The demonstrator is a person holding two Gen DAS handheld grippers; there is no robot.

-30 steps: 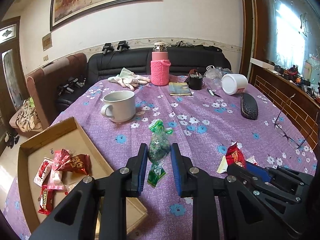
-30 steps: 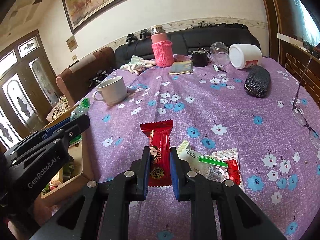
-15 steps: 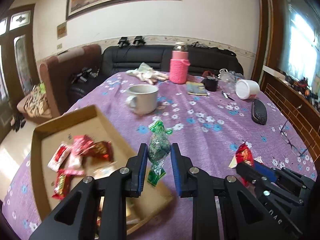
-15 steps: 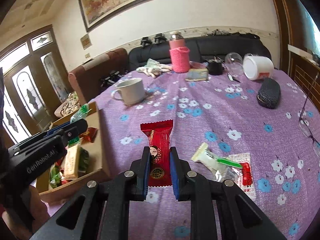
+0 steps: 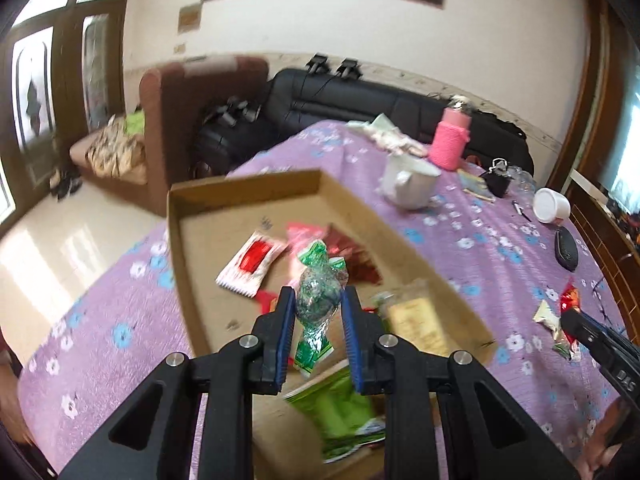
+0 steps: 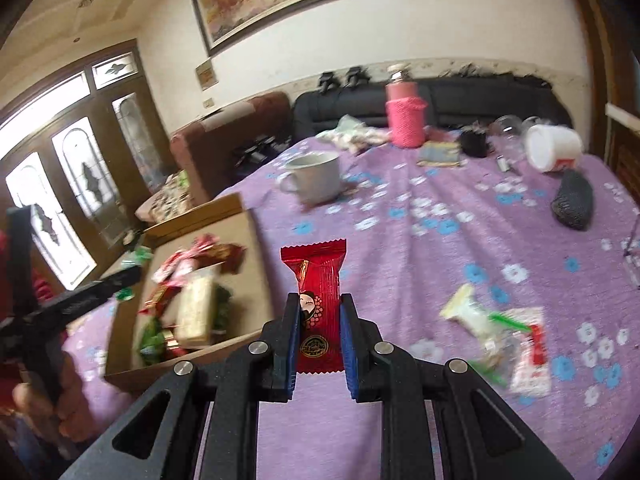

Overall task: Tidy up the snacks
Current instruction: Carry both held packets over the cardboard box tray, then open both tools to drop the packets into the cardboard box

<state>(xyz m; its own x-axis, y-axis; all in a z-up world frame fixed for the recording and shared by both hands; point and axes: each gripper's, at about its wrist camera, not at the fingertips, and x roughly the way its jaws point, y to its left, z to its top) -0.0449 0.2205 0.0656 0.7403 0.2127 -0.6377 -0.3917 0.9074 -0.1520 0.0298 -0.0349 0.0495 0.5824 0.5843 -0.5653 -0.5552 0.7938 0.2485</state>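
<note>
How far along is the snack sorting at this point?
Done: several packets already lie in the cardboard box. In hand: the left claw holds a green candy over the box, and the right claw grips a red packet above the table. Left: both drops, plus loose wrappers on the purple tablecloth.

Left wrist view close above the cardboard box (image 5: 248,188), right wrist view beside it (both share box and purple table (image 6: 440,248))
</note>
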